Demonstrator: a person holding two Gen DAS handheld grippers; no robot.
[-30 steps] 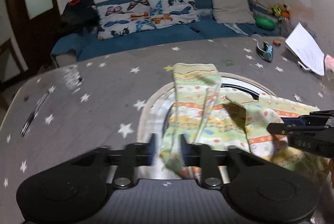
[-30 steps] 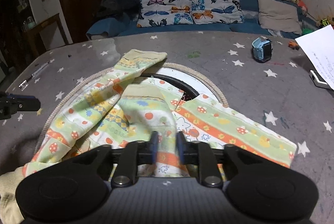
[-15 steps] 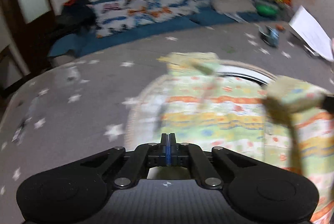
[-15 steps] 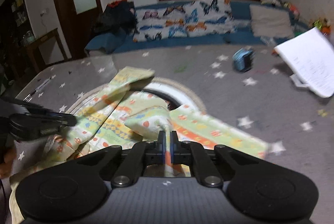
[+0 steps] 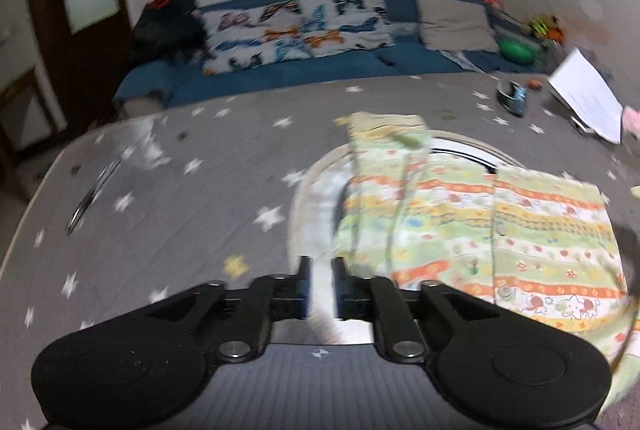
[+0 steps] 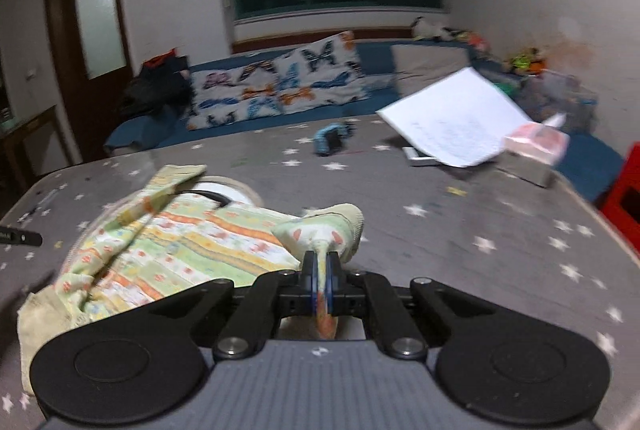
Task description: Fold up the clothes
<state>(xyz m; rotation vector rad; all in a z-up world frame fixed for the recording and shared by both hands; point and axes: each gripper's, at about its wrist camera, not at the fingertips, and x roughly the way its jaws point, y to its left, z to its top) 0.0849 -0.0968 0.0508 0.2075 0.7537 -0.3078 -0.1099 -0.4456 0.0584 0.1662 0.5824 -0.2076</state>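
The striped garment (image 5: 472,226) is lying spread on the grey star-printed table (image 5: 168,213), a blue sofa (image 5: 320,69) sitting behind. The right tongs (image 6: 320,272) are clamping a bunched corner of it — the left tongs (image 5: 320,280) are hanging slightly apart, gripping nothing.

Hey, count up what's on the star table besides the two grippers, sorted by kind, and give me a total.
Patterned garment: 1
Round woven mat: 1
Pen: 1
Blue watch-like gadget: 1
White paper sheet: 1
Pink-topped box: 1
Total: 6
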